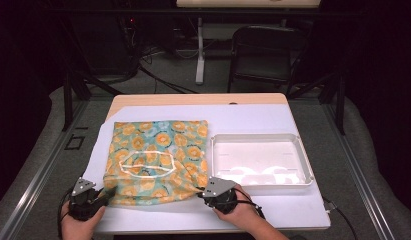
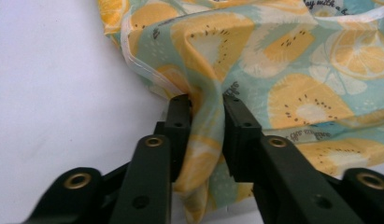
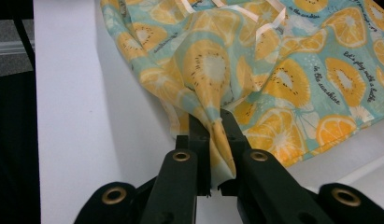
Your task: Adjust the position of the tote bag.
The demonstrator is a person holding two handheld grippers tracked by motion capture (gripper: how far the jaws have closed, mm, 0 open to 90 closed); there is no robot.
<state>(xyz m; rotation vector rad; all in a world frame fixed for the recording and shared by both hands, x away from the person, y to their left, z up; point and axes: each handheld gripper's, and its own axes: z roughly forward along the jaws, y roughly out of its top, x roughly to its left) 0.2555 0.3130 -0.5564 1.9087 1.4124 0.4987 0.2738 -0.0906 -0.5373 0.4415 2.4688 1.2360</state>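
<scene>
1. Fruit-print cloth (image 1: pixel 158 160) lies flat on the table (image 1: pixel 253 117), left of a white tray (image 1: pixel 261 160).
2. Left gripper (image 2: pixel 206 105) pinches its near-left corner.
3. Right gripper (image 3: pixel 212 123) pinches its near-right corner.

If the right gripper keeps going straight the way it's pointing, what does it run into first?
The right gripper is already shut on a corner of the fruit-print cloth, so going on it would likely push into more of that bunched cloth on the white table cover; depth beyond is unclear.
</scene>
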